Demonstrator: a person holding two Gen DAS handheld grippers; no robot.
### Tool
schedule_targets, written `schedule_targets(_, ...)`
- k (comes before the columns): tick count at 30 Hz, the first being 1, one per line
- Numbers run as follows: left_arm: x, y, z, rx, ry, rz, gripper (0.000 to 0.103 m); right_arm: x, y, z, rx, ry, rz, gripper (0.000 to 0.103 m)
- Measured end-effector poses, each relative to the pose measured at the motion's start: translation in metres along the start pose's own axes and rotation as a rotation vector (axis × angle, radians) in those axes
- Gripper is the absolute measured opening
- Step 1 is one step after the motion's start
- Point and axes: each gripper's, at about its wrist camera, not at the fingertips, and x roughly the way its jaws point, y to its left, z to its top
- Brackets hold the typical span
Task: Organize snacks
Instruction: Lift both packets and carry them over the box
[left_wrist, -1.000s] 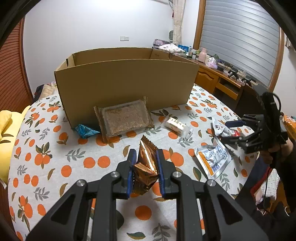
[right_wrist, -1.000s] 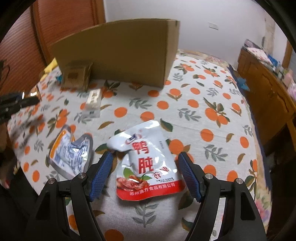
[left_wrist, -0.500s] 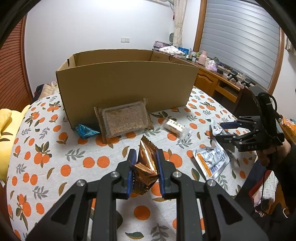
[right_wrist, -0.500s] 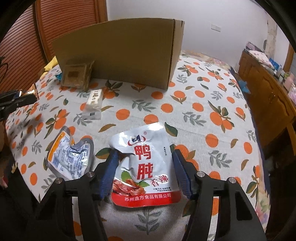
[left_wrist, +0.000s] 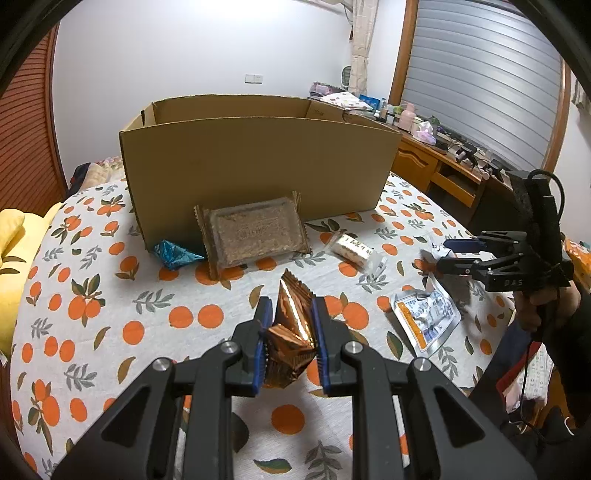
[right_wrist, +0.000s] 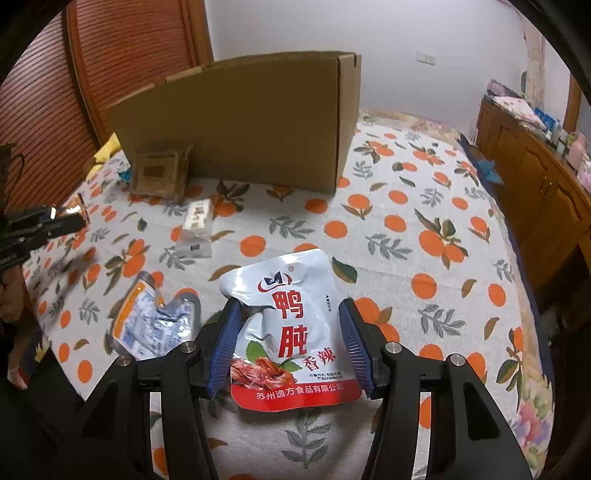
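since the earlier frames the right gripper (right_wrist: 288, 343) has been narrowed around the white duck snack pouch (right_wrist: 291, 328): its jaws have just been closing, and the blue pads are now seen against both crumpled edges of the pouch, which is grasped just above the tabletop (right_wrist: 406, 236). the left gripper (left_wrist: 290, 339) is unchanged, clenched on the copper foil packet (left_wrist: 291, 325) and held above the orange-patterned cloth (no shift is seen there).

behind it, the cardboard box (left_wrist: 258, 166) is stood open on the tabletop. a brown snack pack (left_wrist: 255, 232) is leaned against its front wall, with a blue foil wrapper (left_wrist: 173, 254) just beside it at the left. a small white wrapped bar (left_wrist: 351, 247) is laid to the right of the brown pack, well apart from the box. a silver and orange pouch (right_wrist: 147, 321) is laid flat just beside the right gripper's left finger. between the grippers and the box the cloth is bare. a wooden dresser (right_wrist: 535, 166) is lined along the right.
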Motion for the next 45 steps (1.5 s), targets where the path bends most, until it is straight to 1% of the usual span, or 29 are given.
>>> schedule_targets(6,-0.001,0.000,0.003,-0.002,-0.009,-0.005,0.019,-0.007,0.003,0.005,-0.002,-0.038,-0.005,0.055)
schedule_targets(12,-0.009,0.000,0.025,0.006,-0.052,-0.006,0.019,-0.020,0.007,0.022,-0.013,-0.091,0.004,0.056)
schedule_targets(17,-0.017,0.001,0.048,0.020,-0.091,-0.004,0.019,-0.033,0.017,0.047,-0.052,-0.144,0.007,0.056)
schedule_targets(23,-0.027,0.002,0.082,0.063,-0.138,0.037,0.019,-0.045,0.029,0.080,-0.098,-0.196,0.003,0.056)
schedule_targets(26,-0.033,0.003,0.097,0.081,-0.161,0.048,0.019,-0.052,0.034,0.098,-0.114,-0.221,0.019,0.056)
schedule_targets(31,-0.039,0.005,0.120,0.097,-0.188,0.063,0.019,-0.058,0.044,0.128,-0.139,-0.256,0.020,0.056)
schedule_targets(34,-0.038,0.006,0.130,0.104,-0.195,0.071,0.019,-0.056,0.048,0.143,-0.149,-0.268,0.021,0.056)
schedule_targets(37,-0.033,0.008,0.138,0.106,-0.186,0.089,0.020,-0.051,0.052,0.154,-0.153,-0.264,0.025,0.056)
schedule_targets(45,-0.013,0.021,0.155,0.103,-0.148,0.123,0.020,-0.048,0.058,0.168,-0.169,-0.251,0.014,0.056)
